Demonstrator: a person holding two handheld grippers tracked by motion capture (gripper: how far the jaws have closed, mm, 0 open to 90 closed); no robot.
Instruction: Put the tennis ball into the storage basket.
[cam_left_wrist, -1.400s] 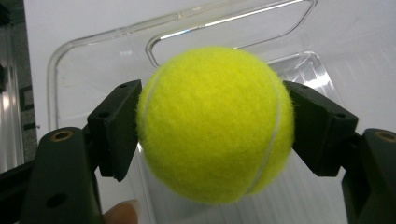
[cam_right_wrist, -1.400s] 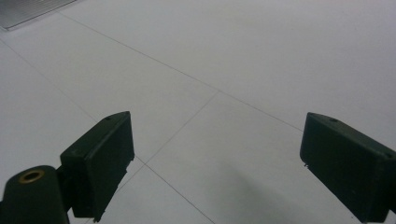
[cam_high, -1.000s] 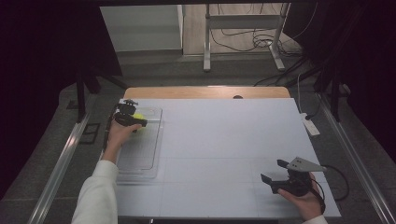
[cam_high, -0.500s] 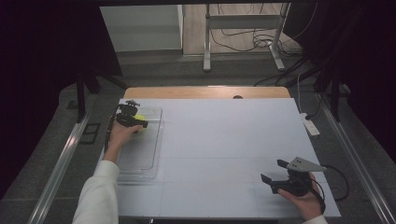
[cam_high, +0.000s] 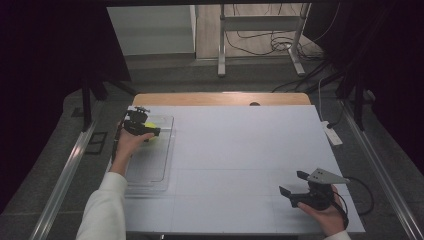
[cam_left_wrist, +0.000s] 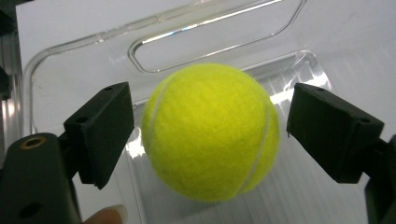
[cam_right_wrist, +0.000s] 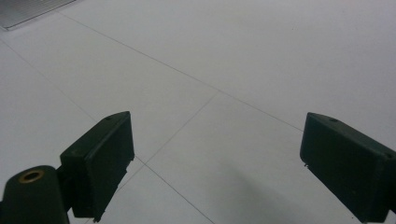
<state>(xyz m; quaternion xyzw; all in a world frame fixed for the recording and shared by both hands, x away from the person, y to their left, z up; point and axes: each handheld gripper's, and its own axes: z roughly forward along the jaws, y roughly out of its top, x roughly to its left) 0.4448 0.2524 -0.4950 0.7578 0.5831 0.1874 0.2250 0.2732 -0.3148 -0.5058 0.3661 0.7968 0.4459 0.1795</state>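
A yellow tennis ball (cam_left_wrist: 212, 133) lies inside a clear plastic tray (cam_left_wrist: 79, 56) at the table's far left. My left gripper (cam_left_wrist: 210, 126) is open around the ball, with a gap showing between each black jaw and the felt. In the high view the left gripper (cam_high: 150, 133) hangs over the far end of the tray (cam_high: 150, 172), with the ball (cam_high: 151, 138) just under it. My right gripper (cam_high: 293, 183) is open near the table's front right, held low over the bare white surface. In its own view the right gripper (cam_right_wrist: 215, 154) has nothing between its jaws.
The white table top (cam_high: 240, 150) has thin seam lines and a wooden strip (cam_high: 220, 98) along its far edge. A small white device (cam_high: 332, 134) lies at the right edge. Metal rails run down both sides, and cables lie on the floor beyond.
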